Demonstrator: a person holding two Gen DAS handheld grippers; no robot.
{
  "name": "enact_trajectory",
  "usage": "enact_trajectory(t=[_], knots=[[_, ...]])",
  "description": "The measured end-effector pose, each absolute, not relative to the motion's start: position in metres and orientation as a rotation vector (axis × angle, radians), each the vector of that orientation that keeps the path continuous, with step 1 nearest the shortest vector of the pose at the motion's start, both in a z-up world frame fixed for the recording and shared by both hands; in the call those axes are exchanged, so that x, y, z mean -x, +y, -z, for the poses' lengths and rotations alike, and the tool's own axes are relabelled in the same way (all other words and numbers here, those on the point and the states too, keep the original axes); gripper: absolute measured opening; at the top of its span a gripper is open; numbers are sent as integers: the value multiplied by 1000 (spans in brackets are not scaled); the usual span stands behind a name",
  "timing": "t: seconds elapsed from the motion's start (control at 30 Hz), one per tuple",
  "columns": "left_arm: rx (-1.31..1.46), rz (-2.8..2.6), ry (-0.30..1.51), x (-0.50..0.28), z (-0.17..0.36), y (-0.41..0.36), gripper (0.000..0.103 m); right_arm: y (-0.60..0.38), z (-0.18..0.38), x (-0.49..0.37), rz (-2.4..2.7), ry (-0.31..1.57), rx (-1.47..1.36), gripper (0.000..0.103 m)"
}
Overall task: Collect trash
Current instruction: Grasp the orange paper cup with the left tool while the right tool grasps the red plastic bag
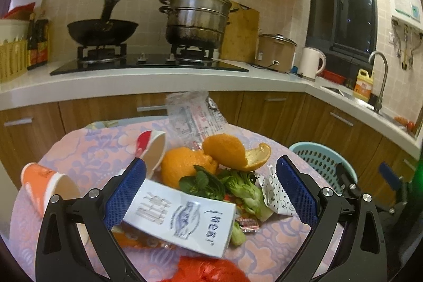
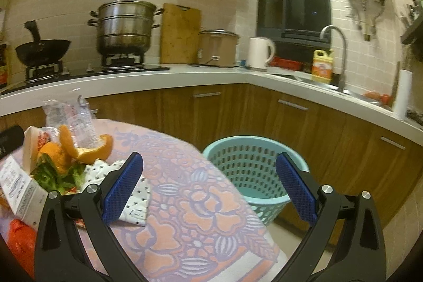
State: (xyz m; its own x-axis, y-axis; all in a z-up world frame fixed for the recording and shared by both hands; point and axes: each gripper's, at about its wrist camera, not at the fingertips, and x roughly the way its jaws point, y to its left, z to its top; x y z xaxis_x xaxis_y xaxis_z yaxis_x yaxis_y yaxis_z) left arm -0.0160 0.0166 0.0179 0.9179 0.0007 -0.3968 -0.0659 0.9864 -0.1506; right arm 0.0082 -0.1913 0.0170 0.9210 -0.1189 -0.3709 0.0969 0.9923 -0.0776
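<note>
A trash pile lies on the flowered cloth table (image 1: pixel 87 149): a white carton (image 1: pixel 182 218), orange peels (image 1: pixel 232 149), green vegetable scraps (image 1: pixel 238 189), two tipped paper cups (image 1: pixel 47 184), a clear plastic wrapper (image 1: pixel 193 115), a dotted paper (image 1: pixel 277 194) and a red bag (image 1: pixel 208 268). My left gripper (image 1: pixel 211 192) is open, its jaws straddling the carton and greens. My right gripper (image 2: pixel 208 186) is open and empty over the table's right edge, with the dotted paper (image 2: pixel 134 200) by its left finger. The teal basket (image 2: pixel 253 171) stands on the floor beyond.
The teal basket also shows in the left wrist view (image 1: pixel 322 163), to the right of the table. A kitchen counter (image 1: pixel 158 78) with a wok, a steamer pot (image 1: pixel 195 17), a rice cooker and a kettle runs behind. Wooden cabinets (image 2: pixel 290 118) and a sink line the right.
</note>
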Motion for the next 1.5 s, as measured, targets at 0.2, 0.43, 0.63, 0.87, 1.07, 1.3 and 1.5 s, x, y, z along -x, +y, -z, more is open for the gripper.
enact_trajectory(t=[0.2, 0.43, 0.63, 0.87, 1.07, 1.3, 1.5], knots=[[217, -196, 421, 50, -30, 63, 96, -185, -15, -11, -37, 430, 66, 96], [195, -468, 508, 83, -18, 119, 95, -163, -17, 3, -121, 400, 144, 86], [169, -541, 593, 72, 3, 128, 93, -143, -18, 23, -322, 478, 137, 81], [140, -644, 660, 55, 27, 131, 74, -117, -14, 50, -554, 563, 144, 79], [160, -670, 658, 55, 30, 136, 53, -97, -3, 47, -666, 692, 131, 79], [219, -678, 652, 57, 37, 144, 2, -79, 10, 45, -686, 777, 163, 90], [200, -693, 611, 63, 31, 137, 1, -63, 26, 33, -690, 886, 180, 92]])
